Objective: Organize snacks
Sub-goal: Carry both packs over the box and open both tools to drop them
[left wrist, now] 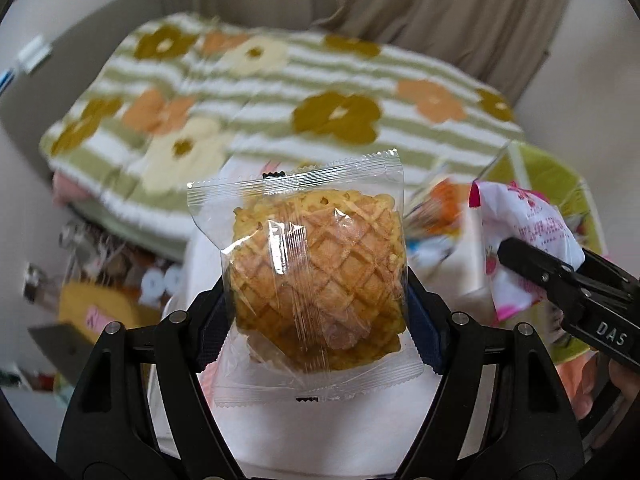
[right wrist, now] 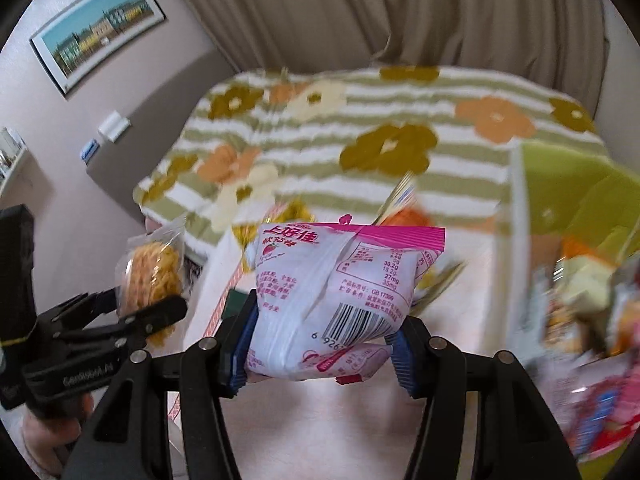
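Aloft, left gripper (left wrist: 316, 304) clamping waffle pack (left wrist: 316, 280), right gripper (right wrist: 324, 344) clamping pink bag (right wrist: 332, 300)

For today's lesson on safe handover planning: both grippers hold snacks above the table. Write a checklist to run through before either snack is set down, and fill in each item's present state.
1. Left gripper shut on the waffle pastry pack: ok.
2. Right gripper shut on the pink-and-white snack bag: ok.
3. The two grippers apart, packs not touching: ok.
4. Green bin on the right in view as a drop spot: ok.
5. Room left inside that bin: cannot tell, blurred.
6. White table below free of loose snacks: not ok, packets lie at the right.
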Tool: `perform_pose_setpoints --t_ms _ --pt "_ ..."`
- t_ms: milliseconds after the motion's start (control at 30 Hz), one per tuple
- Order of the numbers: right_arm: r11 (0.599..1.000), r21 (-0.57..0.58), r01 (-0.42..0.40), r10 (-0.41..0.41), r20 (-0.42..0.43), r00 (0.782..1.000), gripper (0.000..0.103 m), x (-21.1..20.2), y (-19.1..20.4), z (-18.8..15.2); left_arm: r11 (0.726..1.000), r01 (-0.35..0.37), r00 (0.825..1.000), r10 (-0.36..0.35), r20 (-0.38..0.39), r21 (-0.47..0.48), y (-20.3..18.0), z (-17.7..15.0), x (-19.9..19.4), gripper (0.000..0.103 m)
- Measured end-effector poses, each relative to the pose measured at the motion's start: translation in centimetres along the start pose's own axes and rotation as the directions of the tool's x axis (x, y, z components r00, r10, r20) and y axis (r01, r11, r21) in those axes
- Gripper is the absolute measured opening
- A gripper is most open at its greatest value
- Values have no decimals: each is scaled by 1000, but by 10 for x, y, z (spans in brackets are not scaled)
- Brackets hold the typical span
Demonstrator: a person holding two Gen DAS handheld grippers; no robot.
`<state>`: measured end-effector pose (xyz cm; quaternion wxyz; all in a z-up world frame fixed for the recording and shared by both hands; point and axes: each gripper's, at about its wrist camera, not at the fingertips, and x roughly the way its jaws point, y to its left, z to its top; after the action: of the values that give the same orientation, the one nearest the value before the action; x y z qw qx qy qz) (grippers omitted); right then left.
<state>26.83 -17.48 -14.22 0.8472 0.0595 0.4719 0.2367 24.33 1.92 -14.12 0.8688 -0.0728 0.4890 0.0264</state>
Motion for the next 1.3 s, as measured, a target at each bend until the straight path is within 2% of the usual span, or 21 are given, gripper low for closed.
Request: perform_pose_setpoints --t_ms 67,167,367,533,633,700,800,900,967,1000,1033,1100,1300 --pt "1000 9 12 -13 24 1000 53 -22 -20 8 999 11 1000 -12 27 38 -24 14 -6 74" --pt "999 6 52 -52 56 997 53 -51 -51 19 994 69 996 -74 56 83 -70 34 -12 74" --pt "990 44 135 -138 99 985 53 -96 -125 35 975 152 985 -163 52 164 -161 67 -2 74" --pt "983 84 161 -170 112 979 53 -115 -178 39 961 180 983 -183 -9 209 -235 86 30 74" --pt "978 127 166 -178 96 979 53 -118 -210 40 951 216 976 -205 -72 222 -268 90 54 74" --pt "974 154 167 -181 87 980 53 -118 -225 40 945 213 975 -190 -111 250 -286 89 72 74" --pt "968 186 170 -187 79 979 53 -119 -245 39 935 207 973 -166 -162 288 -306 87 96 74" --pt "960 218 174 -193 69 979 53 -117 -261 38 931 211 965 -150 -216 297 -317 85 119 79" --pt "956 237 173 -193 62 979 53 -114 -268 38 926 210 961 -137 -239 312 -322 83 130 89" --pt "955 242 172 -191 58 980 53 -112 -271 38 924 207 962 -132 -238 321 -323 82 131 96" --pt "954 245 171 -189 52 981 53 -109 -274 38 921 205 962 -128 -240 331 -324 81 133 96" --pt "954 249 169 -185 43 982 53 -103 -277 37 915 209 961 -125 -249 346 -324 77 133 96" --pt "953 257 161 -169 7 986 53 -87 -278 34 910 155 978 -87 -189 384 -313 71 120 96"
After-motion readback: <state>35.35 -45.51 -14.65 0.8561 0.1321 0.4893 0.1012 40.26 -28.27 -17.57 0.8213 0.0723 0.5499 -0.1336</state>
